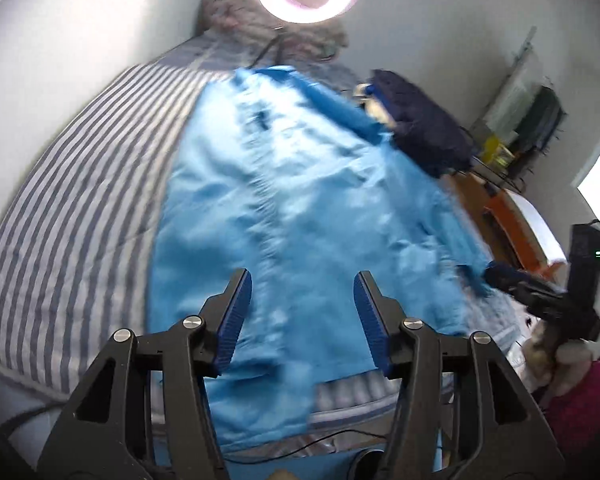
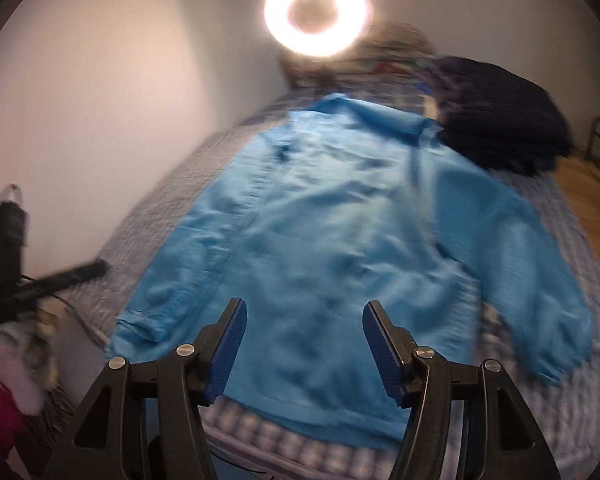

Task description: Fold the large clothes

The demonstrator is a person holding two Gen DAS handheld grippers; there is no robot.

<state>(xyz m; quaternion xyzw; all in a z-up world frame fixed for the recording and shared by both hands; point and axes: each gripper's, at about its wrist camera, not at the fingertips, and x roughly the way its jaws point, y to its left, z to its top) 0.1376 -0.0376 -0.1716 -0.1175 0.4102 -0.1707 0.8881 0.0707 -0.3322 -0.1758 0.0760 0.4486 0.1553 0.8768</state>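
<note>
Blue jacket motion-blurred; near hem hidden behind right hand-held gripper

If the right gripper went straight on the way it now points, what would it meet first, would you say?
Most likely the blue jacket spread on the striped bed. The open right gripper is empty and aims at the jacket's lower part, though depth is hard to judge.
</note>
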